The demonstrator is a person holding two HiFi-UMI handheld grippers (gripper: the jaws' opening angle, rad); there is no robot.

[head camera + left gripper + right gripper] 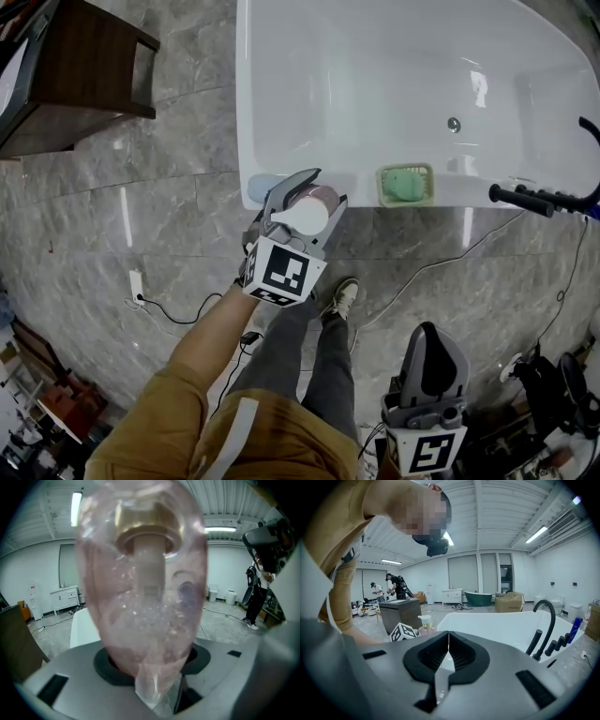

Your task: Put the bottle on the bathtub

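Head view, looking steeply down. The left gripper (314, 195) has its fingers spread wide and clamped around the bottle (305, 216), a rounded, translucent pink vessel with a pale end. The bottle is above the near rim of the bathtub (251, 94), a smooth, glossy white shell; contact with the rim cannot be judged. In the left gripper view the bottle (145, 597) fills the frame: clear pink wall, speckled contents, a gold metallic collar around a pale central tube. On the rim sits a green slatted soap dish (406, 184), with matte black tap fittings (544, 197) further along. The right gripper (428, 330), grey and matte, is low over the polished grey marble floor (141, 206); its ribbed black fingers (461, 656) meet edge to edge, holding nothing.
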